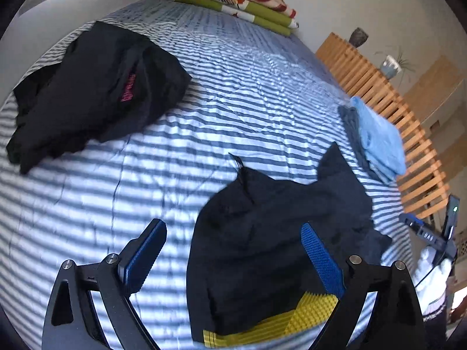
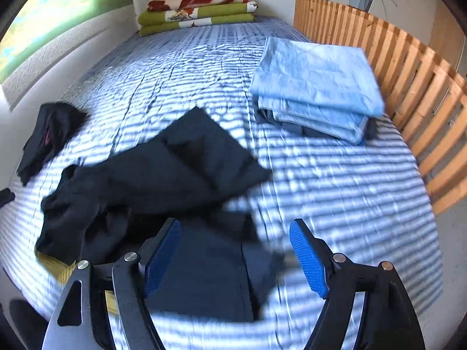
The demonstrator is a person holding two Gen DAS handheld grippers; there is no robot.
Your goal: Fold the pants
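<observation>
Dark navy pants point(image 1: 277, 218) with a yellow band point(image 1: 292, 320) at one end lie crumpled on the striped bed point(image 1: 219, 93). My left gripper point(image 1: 233, 226) hovers over them, open, its blue pads point(image 1: 321, 262) wide apart with nothing pressed between them. In the right wrist view the same pants point(image 2: 175, 175) spread from centre to lower left, with a yellow edge point(image 2: 55, 262) showing. My right gripper point(image 2: 235, 223) is open above the near part of the cloth, its pads point(image 2: 306, 256) clear of it.
A heap of black clothes point(image 1: 96, 93) point(image 2: 49, 137) lies at the left. A stack of folded light-blue garments point(image 1: 376, 140) point(image 2: 318, 87) sits by the wooden slatted rail point(image 1: 379, 93) point(image 2: 408, 73). Folded blankets point(image 1: 239, 0) point(image 2: 198, 10) lie at the far end. A white-gloved hand point(image 1: 432, 268) shows at the right.
</observation>
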